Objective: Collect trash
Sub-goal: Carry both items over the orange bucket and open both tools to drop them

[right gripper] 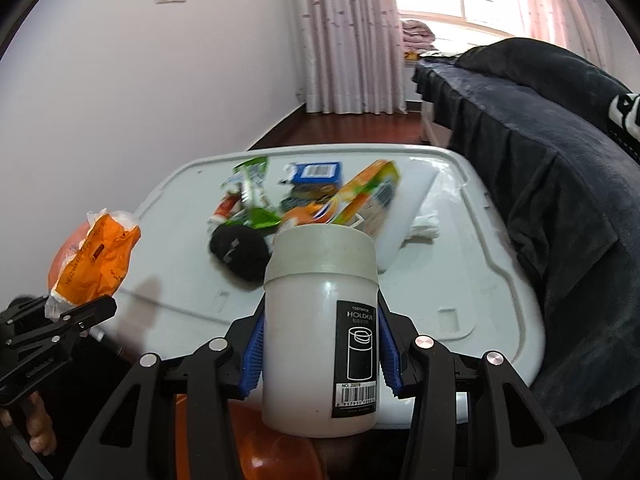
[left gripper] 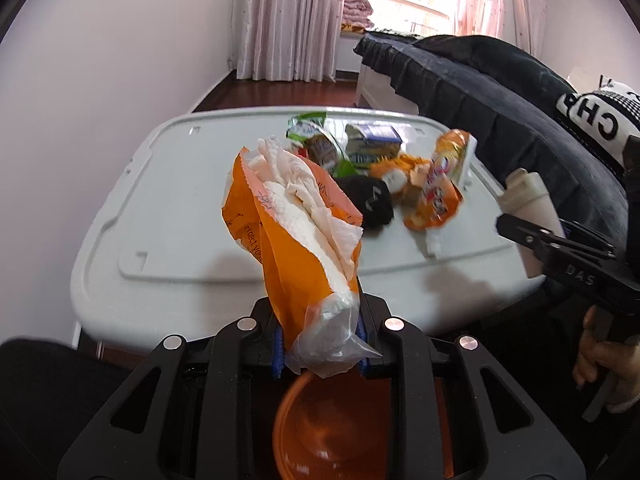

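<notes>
two claws are working at once here, each one carrying a piece of trash. my left claw (left gripper: 320,344) is clamping the bottom end of an orange tissue pack (left gripper: 288,216), pads pinched tight on the thin plastic so the pack is standing up and leaning away from me, white tissue spilling from its torn top. i am gripping it low because the crumpled film there gives the pads something to bite. my right claw (right gripper: 320,356) is holding a white toothpick holder (right gripper: 320,332) upright, blue pads pressing its two sides at about mid-height, which is keeping the rigid jar from tipping.

both loads are hanging over an orange bin (left gripper: 332,428), which is showing below each claw, just in front of the near edge of the white tabletop (left gripper: 160,208); i judge this is where the trash is going, so the next step is calling for each claw to spread over the bin.

more trash is lying in a heap at the far middle of the tabletop: a green wrapper (right gripper: 252,196), a blue box (right gripper: 318,174), an orange snack bag (left gripper: 440,184), and a black sock (right gripper: 238,252) nearest me. a dark blanket (right gripper: 540,168) is draping the bed beside the right edge, touching the tabletop.
</notes>
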Available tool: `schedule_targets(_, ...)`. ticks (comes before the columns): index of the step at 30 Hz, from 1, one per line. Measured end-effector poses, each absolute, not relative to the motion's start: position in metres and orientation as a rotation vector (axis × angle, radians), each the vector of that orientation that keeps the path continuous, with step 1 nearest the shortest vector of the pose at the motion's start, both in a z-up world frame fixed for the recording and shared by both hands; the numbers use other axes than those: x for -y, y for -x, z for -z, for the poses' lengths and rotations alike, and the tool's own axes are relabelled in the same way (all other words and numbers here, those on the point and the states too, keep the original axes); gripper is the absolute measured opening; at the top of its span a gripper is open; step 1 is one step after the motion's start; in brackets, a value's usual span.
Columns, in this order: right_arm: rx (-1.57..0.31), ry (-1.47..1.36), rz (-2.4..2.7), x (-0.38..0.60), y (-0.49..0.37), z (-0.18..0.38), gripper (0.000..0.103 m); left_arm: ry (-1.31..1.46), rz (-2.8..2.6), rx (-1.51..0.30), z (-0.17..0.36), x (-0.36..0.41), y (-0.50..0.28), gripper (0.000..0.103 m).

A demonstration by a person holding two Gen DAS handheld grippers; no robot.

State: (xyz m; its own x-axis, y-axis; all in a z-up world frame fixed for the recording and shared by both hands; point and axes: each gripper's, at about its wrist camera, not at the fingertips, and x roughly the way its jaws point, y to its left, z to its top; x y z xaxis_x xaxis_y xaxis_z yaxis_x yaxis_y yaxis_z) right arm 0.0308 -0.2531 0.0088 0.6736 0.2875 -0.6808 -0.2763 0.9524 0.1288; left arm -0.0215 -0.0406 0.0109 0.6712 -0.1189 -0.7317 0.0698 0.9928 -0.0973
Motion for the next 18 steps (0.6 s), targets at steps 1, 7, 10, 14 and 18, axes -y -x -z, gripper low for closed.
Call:
schedule_targets(1,-0.771,-0.019,-0.326,0.251,-0.025,-0.008,0.047,0.057,0.107,-0.835,-0.011,0.041,0.027,0.024)
schedule_targets(7,-0.829,-0.005,-0.384,0.235,0.028,-0.007,0.047,0.022,0.134,-0.864,-0.006,0.047,0.057,0.024)
schedule_targets(10,-0.866,0.016,-0.435,0.226,0.057,-0.005,0.047,-0.003,0.159,-0.911,0.003,0.051,0.068,0.024)
schedule_targets(14,-0.877,0.063,-0.454,0.218,0.083,-0.003,0.047,-0.015,0.180,-0.979,0.019,0.050,0.079,0.024)
schedule_targets(18,-0.951,0.050,-0.453,0.216,0.078,0.014,0.047,-0.005,0.222,-1.065,0.038,0.052,0.081,0.024)
